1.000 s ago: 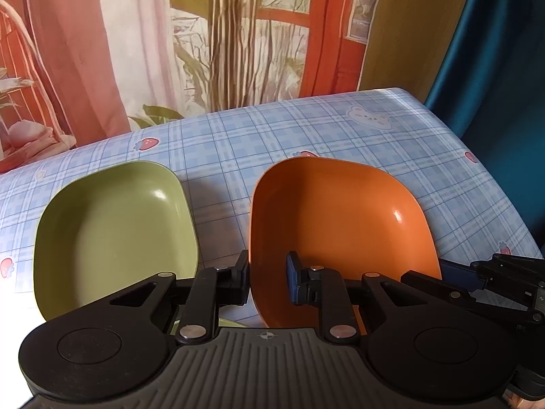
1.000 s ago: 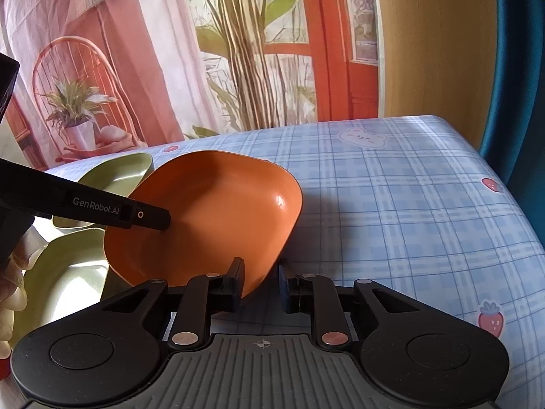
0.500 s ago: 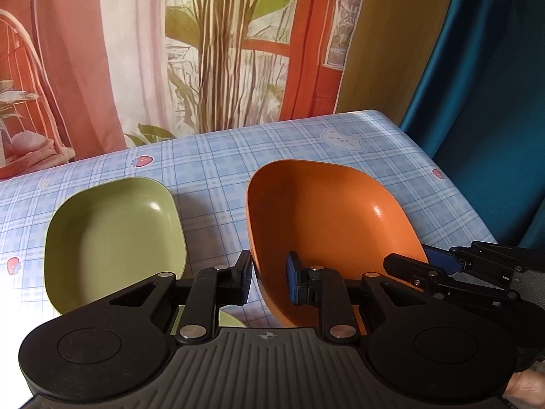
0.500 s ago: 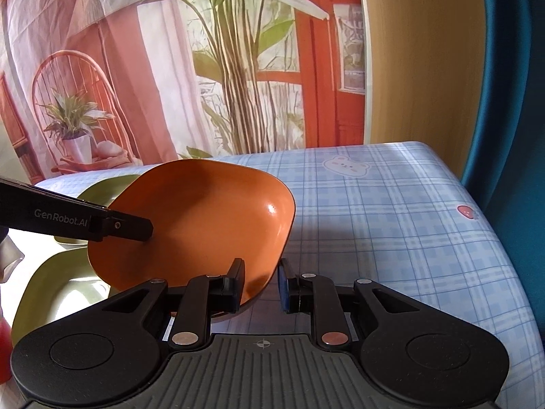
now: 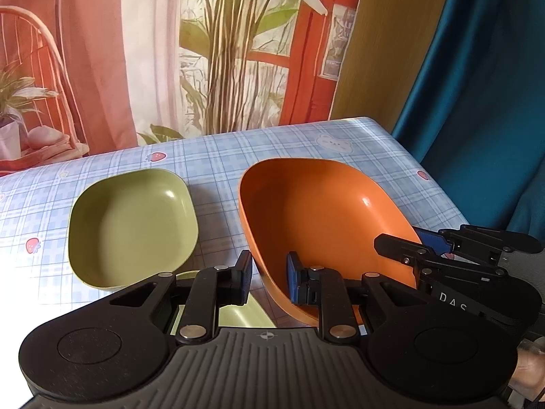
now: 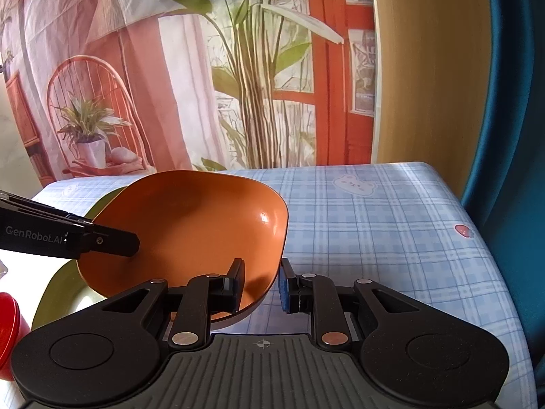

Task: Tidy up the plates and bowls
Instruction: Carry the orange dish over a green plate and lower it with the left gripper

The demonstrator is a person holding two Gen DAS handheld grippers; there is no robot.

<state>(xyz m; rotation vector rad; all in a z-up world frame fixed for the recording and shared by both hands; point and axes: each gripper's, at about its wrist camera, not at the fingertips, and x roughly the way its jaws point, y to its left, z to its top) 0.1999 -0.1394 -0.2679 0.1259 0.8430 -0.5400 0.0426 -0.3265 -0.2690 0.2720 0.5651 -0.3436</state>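
Note:
An orange bowl (image 5: 320, 218) is held up off the table, tilted. My left gripper (image 5: 269, 277) is shut on its near left rim. My right gripper (image 6: 260, 284) is shut on its near right rim, and the bowl (image 6: 190, 231) fills the left middle of the right wrist view. A green bowl (image 5: 131, 225) sits on the checked tablecloth to the left of the orange one. Another green dish (image 6: 61, 289) lies under the orange bowl, mostly hidden.
The table (image 6: 374, 231) has a blue checked cloth; its right edge drops off beside a blue curtain (image 6: 511, 102). A printed backdrop hangs behind the far edge. A red object (image 6: 8, 334) shows at the left edge of the right wrist view.
Both grippers have lifted the orange bowl higher off the table and tilted it more. The green bowl has stayed in place.

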